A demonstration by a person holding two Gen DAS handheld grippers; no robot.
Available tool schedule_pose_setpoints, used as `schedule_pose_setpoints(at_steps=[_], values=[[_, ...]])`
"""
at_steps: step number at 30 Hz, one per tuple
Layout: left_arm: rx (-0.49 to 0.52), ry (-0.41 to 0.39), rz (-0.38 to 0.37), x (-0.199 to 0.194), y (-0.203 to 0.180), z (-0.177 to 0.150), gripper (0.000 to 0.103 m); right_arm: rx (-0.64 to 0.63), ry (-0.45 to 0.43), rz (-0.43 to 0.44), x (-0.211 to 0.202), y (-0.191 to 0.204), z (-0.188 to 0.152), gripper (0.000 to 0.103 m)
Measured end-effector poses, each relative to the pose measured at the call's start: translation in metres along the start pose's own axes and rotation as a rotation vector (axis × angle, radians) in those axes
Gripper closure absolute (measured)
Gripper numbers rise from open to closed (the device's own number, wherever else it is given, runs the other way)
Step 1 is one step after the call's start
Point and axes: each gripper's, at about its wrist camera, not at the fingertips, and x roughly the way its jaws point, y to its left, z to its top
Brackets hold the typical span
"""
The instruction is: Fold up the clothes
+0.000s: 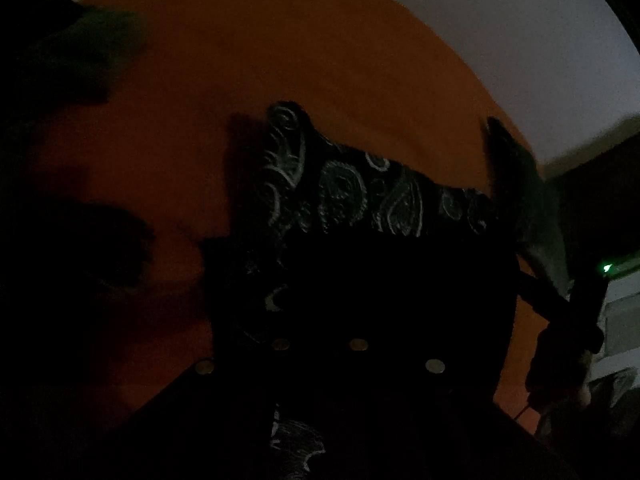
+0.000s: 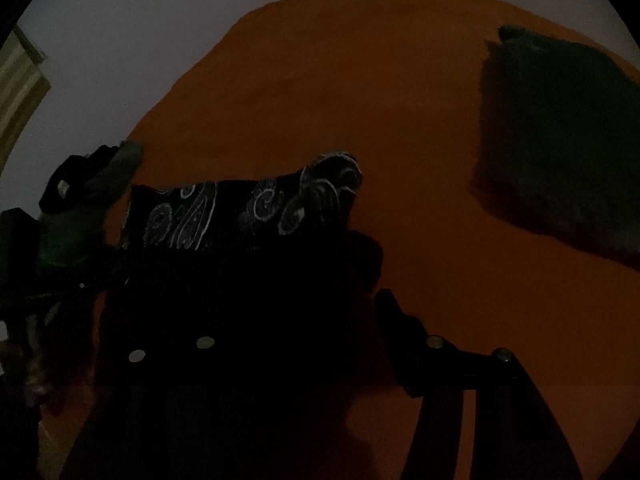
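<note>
Above the orange bed cover, both grippers appear to pinch the patterned black garment, stretched mid-fold; next, lay it down evenly.

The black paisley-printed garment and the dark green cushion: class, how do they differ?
The black paisley-printed garment carries pale swirls; the dark green cushion is plain. The garment is held up, gathered, between the grippers; the cushion lies untouched, off to one side. Both are over the orange bedcover.

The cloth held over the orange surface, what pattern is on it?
Black cloth with pale paisley swirls, clearest in the left wrist view.
</note>
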Motion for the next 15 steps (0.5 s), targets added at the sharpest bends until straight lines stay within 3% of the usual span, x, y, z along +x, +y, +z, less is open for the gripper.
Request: schedule_pose_setpoints(at_steps=[1, 3, 4, 5, 8, 11, 13, 14, 15], values=[[-0.006, 0.001, -0.001, -0.001, 0.003, 0.0, 0.101, -0.011, 0.003, -0.005, 0.005, 0.004, 0.003, 0.048], [-0.015, 0.002, -0.007, -0.005, 0.008, 0.0, 0.101, -0.033, 0.01, -0.016, 0.015, 0.011, 0.009, 0.065], [-0.015, 0.001, -0.012, -0.004, 0.009, -0.001, 0.101, -0.04, 0.011, -0.011, 0.018, 0.014, 0.012, 0.094], [-0.017, -0.002, -0.015, 0.006, 0.007, -0.002, 0.101, -0.022, -0.007, 0.065, 0.016, 0.01, 0.013, 0.098], [-0.031, -0.005, -0.048, 0.016, 0.009, -0.003, 0.101, 0.119, -0.183, 0.509, -0.01, -0.022, 0.006, 0.098], [-0.036, -0.012, -0.067, 0.017, 0.015, -0.003, 0.101, 0.236, -0.164, 0.613, 0.014, -0.064, -0.006, 0.098], [-0.061, -0.017, -0.085, 0.017, 0.02, 0.0, 0.101, 0.334, -0.076, 0.57, 0.039, -0.088, -0.009, 0.093], [-0.074, -0.021, -0.094, 0.018, 0.022, 0.002, 0.101, 0.365, -0.033, 0.56, 0.049, -0.097, -0.01, 0.084], [-0.085, -0.026, -0.105, 0.018, 0.023, 0.002, 0.101, 0.392, 0.004, 0.554, 0.057, -0.105, -0.01, 0.084]])
